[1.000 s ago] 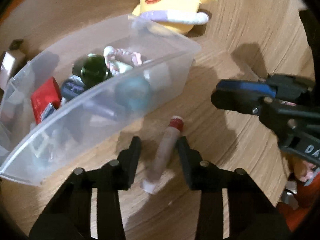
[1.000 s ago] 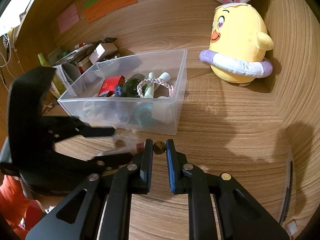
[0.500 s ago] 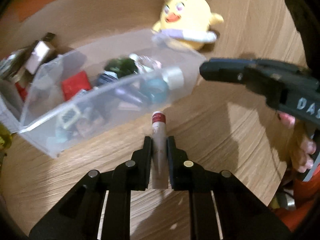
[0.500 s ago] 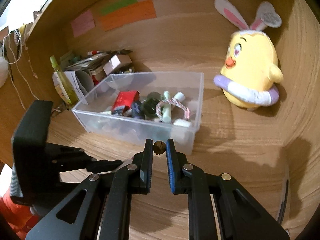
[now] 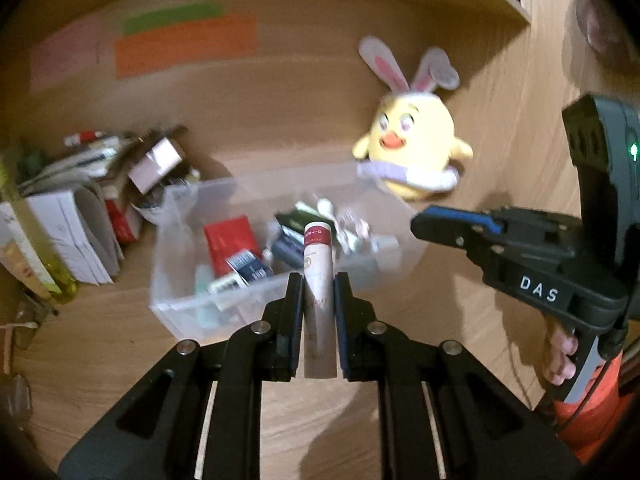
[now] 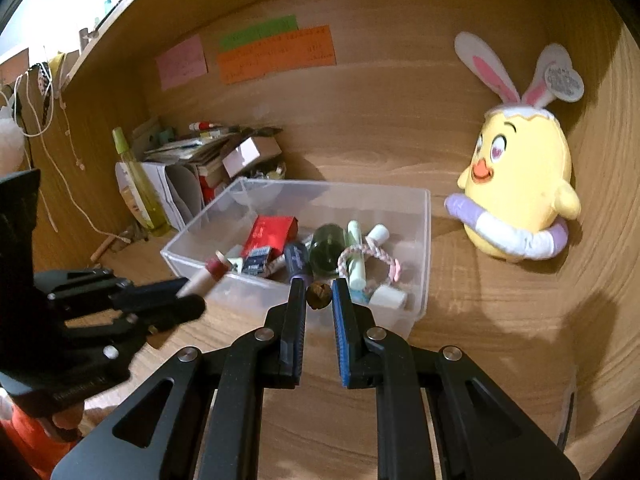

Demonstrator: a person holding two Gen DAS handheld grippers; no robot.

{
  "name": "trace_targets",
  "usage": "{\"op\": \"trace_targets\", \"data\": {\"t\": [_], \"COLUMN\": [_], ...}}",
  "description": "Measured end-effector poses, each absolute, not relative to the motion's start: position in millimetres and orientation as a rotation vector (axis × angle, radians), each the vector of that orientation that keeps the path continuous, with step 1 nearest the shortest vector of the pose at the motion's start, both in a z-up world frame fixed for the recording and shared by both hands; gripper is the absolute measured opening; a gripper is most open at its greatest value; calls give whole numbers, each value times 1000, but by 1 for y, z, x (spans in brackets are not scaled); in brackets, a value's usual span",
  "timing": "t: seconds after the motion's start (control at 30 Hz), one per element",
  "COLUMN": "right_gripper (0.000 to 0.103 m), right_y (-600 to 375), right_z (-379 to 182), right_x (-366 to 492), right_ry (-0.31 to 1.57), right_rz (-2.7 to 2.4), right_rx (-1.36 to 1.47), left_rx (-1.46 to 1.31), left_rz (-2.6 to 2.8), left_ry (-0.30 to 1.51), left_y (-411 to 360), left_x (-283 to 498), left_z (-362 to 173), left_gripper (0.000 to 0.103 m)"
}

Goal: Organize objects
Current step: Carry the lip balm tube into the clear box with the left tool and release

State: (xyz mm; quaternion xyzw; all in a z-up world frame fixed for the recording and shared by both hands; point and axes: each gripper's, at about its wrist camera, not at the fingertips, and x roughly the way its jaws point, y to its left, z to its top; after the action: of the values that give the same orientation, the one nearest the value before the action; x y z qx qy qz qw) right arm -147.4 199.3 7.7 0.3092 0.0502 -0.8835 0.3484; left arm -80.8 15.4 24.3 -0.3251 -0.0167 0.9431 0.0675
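My left gripper (image 5: 318, 280) is shut on a beige tube with a red cap (image 5: 318, 276) and holds it in the air in front of the clear plastic bin (image 5: 188, 308). The tube and left gripper (image 6: 184, 290) also show in the right wrist view, at the bin's near left corner. My right gripper (image 6: 319, 286) is shut on a small brown nut-like ball (image 6: 319, 296), raised at the near wall of the bin (image 6: 424, 216). The bin holds a red box (image 6: 272, 232), a dark green bottle (image 6: 328, 246), a braided ring (image 6: 370, 258) and several small tubes.
A yellow chick plush with bunny ears (image 6: 520, 184) sits right of the bin against the wooden back wall. Stacked papers, boxes and a green bottle (image 6: 138, 184) crowd the left back corner. Coloured notes (image 6: 276, 54) hang on the wall.
My left gripper closed on the tube lying on the desk and lifted it up toward the bin. My right gripper rose with the ball still in it.
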Motion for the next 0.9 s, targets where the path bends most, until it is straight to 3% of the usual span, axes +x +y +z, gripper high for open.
{"op": "trace_targets", "data": {"t": [0.43,0.9], "right_gripper": [12,12], "right_y": [188,162], "right_z": [39,11], "right_x": [-170,-205], "right_ry": [144,202], "right_rz": [-2333,-2311], "right_rx": [703,805], "left_rx": [-864,-1069], "left_rz": [2962,2905], "left_ry": [-123,-230], "left_y": [-21,-39], "left_x": [-111,-170], "left_z": [57,16], "left_gripper": [14,14]}}
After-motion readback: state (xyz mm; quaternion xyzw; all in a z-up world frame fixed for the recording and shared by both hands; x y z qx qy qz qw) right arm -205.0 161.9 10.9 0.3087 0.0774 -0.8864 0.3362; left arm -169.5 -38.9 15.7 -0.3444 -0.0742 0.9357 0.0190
